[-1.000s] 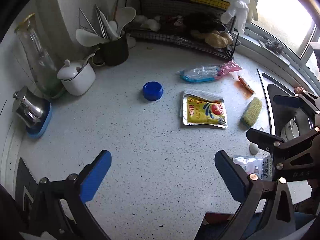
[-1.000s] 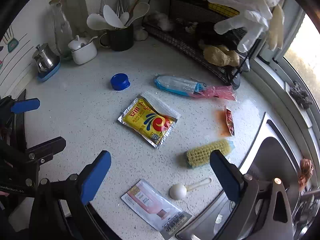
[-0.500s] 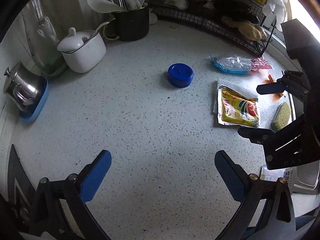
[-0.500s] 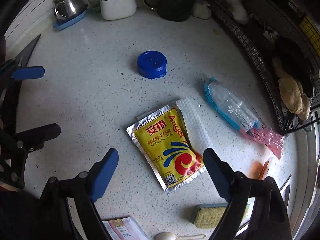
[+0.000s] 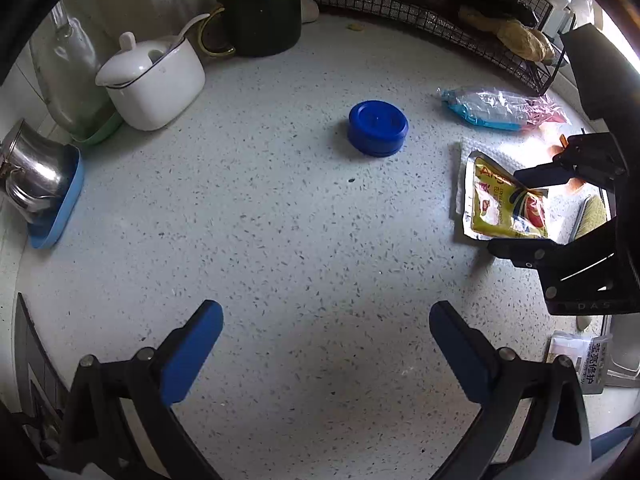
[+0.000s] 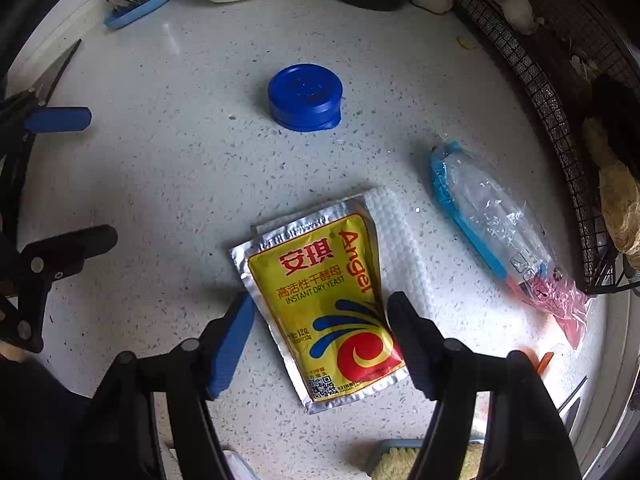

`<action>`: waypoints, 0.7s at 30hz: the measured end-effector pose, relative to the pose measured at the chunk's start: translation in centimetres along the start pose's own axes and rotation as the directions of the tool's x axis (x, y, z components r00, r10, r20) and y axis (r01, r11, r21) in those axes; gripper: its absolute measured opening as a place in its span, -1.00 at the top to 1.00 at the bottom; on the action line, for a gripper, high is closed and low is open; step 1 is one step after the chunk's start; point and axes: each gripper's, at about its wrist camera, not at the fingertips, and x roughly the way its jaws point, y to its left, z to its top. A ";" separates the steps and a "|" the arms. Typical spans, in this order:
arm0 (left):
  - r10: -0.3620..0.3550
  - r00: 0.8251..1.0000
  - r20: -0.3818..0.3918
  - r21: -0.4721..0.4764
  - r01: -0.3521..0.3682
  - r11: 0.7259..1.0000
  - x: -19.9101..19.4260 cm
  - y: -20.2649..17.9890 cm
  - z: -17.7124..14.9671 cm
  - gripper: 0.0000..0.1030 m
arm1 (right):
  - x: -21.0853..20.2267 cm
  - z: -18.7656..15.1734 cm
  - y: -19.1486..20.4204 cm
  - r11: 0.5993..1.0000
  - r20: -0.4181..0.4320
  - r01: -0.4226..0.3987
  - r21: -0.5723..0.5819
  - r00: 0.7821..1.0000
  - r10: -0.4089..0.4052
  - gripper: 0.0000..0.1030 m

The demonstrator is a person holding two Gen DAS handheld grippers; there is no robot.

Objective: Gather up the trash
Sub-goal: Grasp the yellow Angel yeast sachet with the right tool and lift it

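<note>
A yellow yeast packet point(image 6: 332, 304) lies flat on the speckled counter, on a white embossed sheet point(image 6: 396, 240). My right gripper point(image 6: 322, 312) is open, low over the packet, one finger on each side of it. The packet also shows in the left wrist view point(image 5: 504, 208), with the right gripper point(image 5: 520, 212) around it. A blue lid point(image 5: 378, 127) lies mid-counter, seen also in the right wrist view point(image 6: 306, 96). A clear wrapper with blue and pink ends point(image 6: 500, 236) lies to the right. My left gripper point(image 5: 324, 340) is open and empty above bare counter.
A white sugar pot point(image 5: 150, 76), a dark utensil mug point(image 5: 260, 20), a glass bottle point(image 5: 68, 80) and a steel pot on a blue coaster point(image 5: 36, 176) stand at the back left. A wire rack point(image 5: 440, 12) lines the back. A scrub brush point(image 6: 400, 460) and a printed sachet point(image 5: 580, 360) lie near the sink.
My right gripper has moved down and forward onto the yellow packet, its fingers narrowing around it. My left gripper has moved forward and lower, toward the blue lid.
</note>
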 end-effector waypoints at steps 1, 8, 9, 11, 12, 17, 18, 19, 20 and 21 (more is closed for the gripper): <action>-0.001 1.000 0.002 0.004 0.001 1.000 -0.1 0.0 0.0 -0.99 | -0.2 -0.2 -0.1 1.000 0.006 0.004 0.003 1.000 -0.004 -0.09; -0.026 1.000 0.014 0.046 0.025 0.999 -0.5 -1.0 0.0 -0.99 | -1.5 -1.2 -0.6 0.997 0.045 -0.001 0.074 0.999 -0.002 0.15; -0.027 1.000 0.016 0.054 0.026 0.998 -0.7 -1.2 0.0 -0.99 | -1.8 -1.3 -0.6 0.996 0.052 0.002 0.086 0.999 -0.006 0.18; -0.035 0.999 0.022 0.069 0.033 0.997 -0.9 -1.5 0.0 -1.00 | -2.4 -1.9 -0.6 0.993 0.068 -0.007 0.121 0.998 -0.001 0.20; -0.042 0.999 0.024 0.073 0.040 0.997 -1.0 -1.6 0.0 -1.00 | -2.7 -2.1 -0.6 0.990 0.077 -0.015 0.138 0.997 0.004 0.21; -0.091 0.995 0.027 0.105 0.088 0.991 -1.4 -3.0 0.4 -0.99 | -4.0 -3.1 -1.1 0.972 0.096 -0.012 0.235 0.995 -0.010 0.21; -0.100 0.995 0.025 0.113 0.096 0.989 -1.3 -3.4 0.6 -0.99 | -4.3 -3.2 -1.3 0.965 0.102 -0.006 0.261 0.994 -0.022 0.21; -0.109 0.994 0.023 0.119 0.105 0.987 -1.3 -3.7 0.8 -0.99 | -4.6 -3.6 -1.7 0.957 0.105 0.004 0.290 0.994 -0.036 0.21; -0.119 0.993 0.021 0.129 0.115 0.985 -1.1 -4.0 1.1 -0.99 | -4.9 -4.0 -2.0 0.947 0.110 0.012 0.322 0.993 -0.050 0.21; -0.126 0.992 0.018 0.138 0.123 0.983 -0.9 -4.3 1.4 -0.99 | -5.1 -3.9 -2.2 0.935 0.116 0.015 0.354 0.991 -0.060 0.21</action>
